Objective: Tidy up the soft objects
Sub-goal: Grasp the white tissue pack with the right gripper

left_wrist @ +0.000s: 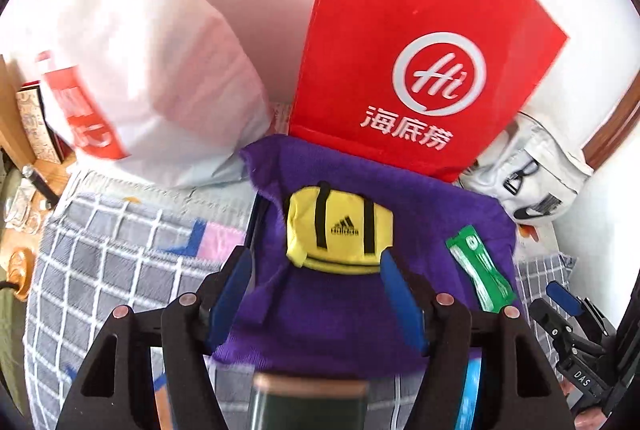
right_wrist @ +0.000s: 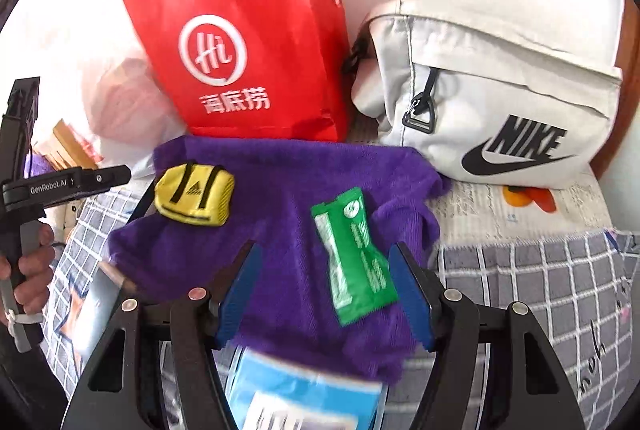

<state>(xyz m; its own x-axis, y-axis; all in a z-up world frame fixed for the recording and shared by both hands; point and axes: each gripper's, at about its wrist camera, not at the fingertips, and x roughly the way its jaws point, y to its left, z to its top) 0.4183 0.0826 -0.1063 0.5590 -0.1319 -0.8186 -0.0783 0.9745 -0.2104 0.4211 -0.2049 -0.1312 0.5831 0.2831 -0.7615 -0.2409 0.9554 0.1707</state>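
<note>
A purple towel [left_wrist: 420, 213] lies spread on the checked bedding; it also shows in the right wrist view [right_wrist: 288, 181]. On it sit a small yellow Adidas pouch [left_wrist: 340, 230] [right_wrist: 194, 195] and a green packet [left_wrist: 478, 272] [right_wrist: 354, 256]. My left gripper [left_wrist: 316, 262] is open, its blue pads on either side of the pouch's near edge, just above the towel. My right gripper [right_wrist: 324, 258] is open, with the green packet between its pads, nearer the right one. The right gripper also shows at the left wrist view's lower right [left_wrist: 568, 314].
A red paper bag [left_wrist: 420, 41] [right_wrist: 248, 41] stands behind the towel. A white Nike bag [right_wrist: 500, 101] [left_wrist: 528, 173] sits to its right, and a white plastic bag [left_wrist: 152, 69] to its left. A blue-and-white pack [right_wrist: 304, 394] lies below the right gripper. Grey checked bedding [left_wrist: 112, 258] surrounds them.
</note>
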